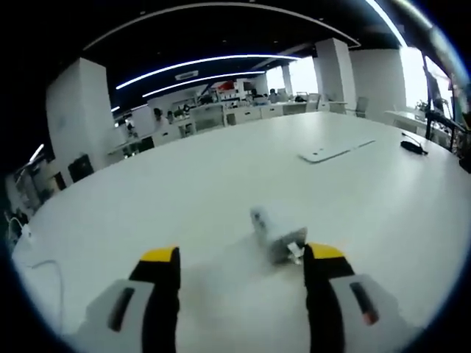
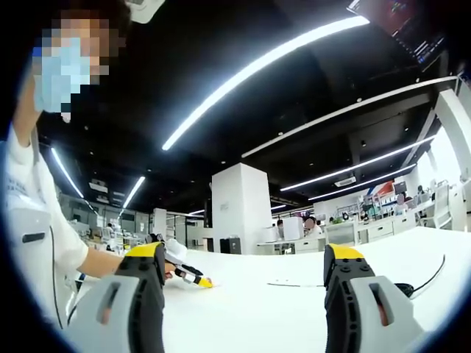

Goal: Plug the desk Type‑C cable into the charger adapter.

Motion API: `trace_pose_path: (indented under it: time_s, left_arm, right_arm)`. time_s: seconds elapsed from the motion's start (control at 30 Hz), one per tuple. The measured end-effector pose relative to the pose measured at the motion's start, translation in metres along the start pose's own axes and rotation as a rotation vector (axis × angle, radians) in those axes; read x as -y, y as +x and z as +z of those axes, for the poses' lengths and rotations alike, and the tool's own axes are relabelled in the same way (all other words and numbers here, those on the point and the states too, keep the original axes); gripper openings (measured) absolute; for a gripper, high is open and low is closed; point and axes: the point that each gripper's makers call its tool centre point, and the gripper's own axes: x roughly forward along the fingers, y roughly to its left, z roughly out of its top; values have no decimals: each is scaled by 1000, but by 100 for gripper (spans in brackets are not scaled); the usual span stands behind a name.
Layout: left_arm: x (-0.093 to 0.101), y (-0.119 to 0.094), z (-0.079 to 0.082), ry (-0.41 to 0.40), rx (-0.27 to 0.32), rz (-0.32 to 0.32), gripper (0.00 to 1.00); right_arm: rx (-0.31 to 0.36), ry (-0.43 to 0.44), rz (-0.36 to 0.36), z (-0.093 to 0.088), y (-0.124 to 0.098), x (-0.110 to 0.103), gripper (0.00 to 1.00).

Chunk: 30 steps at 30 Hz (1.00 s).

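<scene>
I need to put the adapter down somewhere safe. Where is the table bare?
Bare: the wide stretch of white table between the charger adapter and the flat white panel. Busier: the left edge with the white cable, and the far right by the black cable.

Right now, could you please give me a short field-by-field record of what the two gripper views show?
surface: large white table
charger adapter: small white block lying on the table, blurred, just ahead of the left gripper
left gripper: jaws apart, nothing between them
right gripper: jaws apart, empty, raised and looking across the room
cable: thin dark cable on the table at right in the right gripper view; connector type cannot be told
other item: flat white plate farther along the table
</scene>
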Motion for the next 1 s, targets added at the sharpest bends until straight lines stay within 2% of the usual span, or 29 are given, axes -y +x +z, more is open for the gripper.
trace_pose_path:
  time_s: [0.33,0.53,0.67,1.0]
  left_arm:
    - [-18,-3,2,26,-3,17,68]
    - [-15,-13,1,28,5,32,68]
    - [-19,-13,0,51,-7,40,68]
    - [-29,-13,2,47,-3,61,69]
  right_arm:
    - [-4,-1,1,-1,1,0,91]
    - [-6,0,1,-2,0,-1,91]
    - [-11,-1,0,-3,0,-1,91]
    - [-12,1,-5,-3,0,1,91]
